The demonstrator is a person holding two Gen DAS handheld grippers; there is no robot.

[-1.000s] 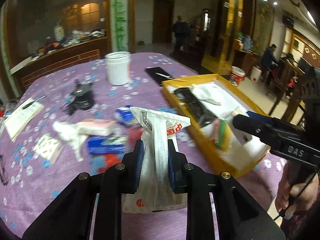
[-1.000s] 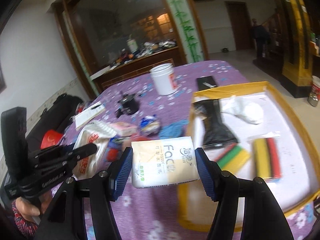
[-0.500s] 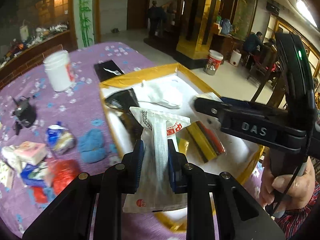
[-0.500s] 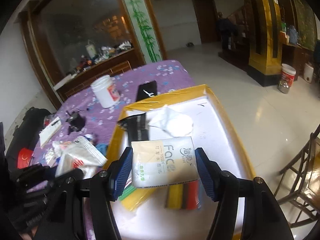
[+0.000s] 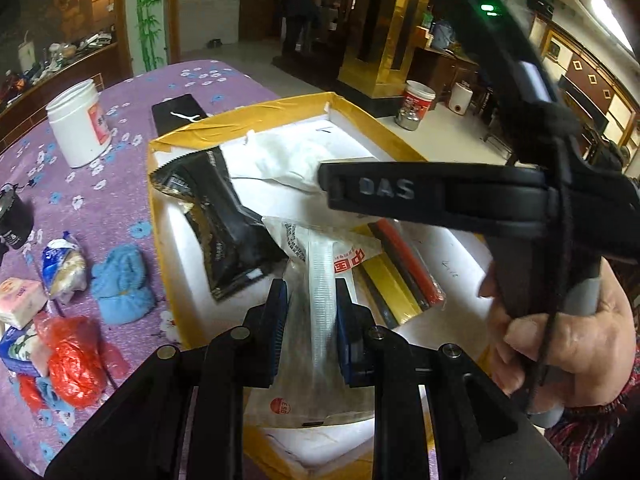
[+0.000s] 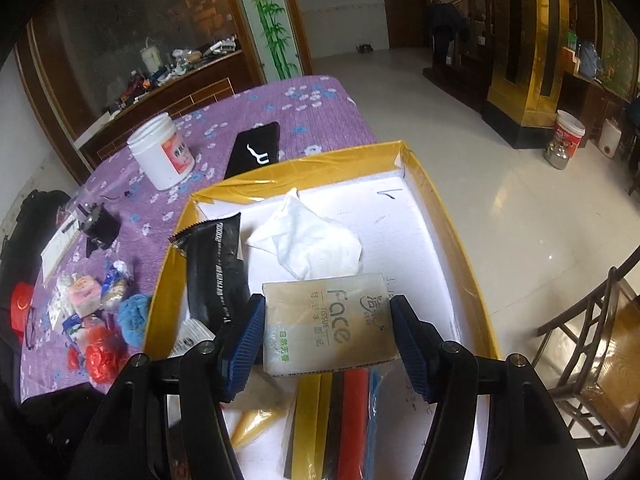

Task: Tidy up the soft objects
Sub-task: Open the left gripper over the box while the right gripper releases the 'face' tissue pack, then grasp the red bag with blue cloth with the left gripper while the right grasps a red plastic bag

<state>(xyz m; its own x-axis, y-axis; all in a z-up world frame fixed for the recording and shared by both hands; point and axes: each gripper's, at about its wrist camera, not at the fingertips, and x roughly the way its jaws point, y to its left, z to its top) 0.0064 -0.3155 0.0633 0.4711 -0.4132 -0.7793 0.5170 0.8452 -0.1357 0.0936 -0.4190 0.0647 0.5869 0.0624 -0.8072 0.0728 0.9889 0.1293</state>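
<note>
My left gripper is shut on a clear plastic packet with red print, held over the near end of the yellow-rimmed box. My right gripper is shut on a beige face-tissue pack, held above the same box. In the box lie a black pouch, a white cloth and a pack of red, yellow and black strips. The right gripper's body crosses the left wrist view.
On the purple flowered tablecloth left of the box lie a blue cloth ball, a red plastic bag, small wrapped packs, a white jar and a black case. A wooden chair stands to the right.
Both grippers have moved right, from over the tablecloth to over the box, each still holding its pack. The right gripper now crosses closer in front of the left camera.
</note>
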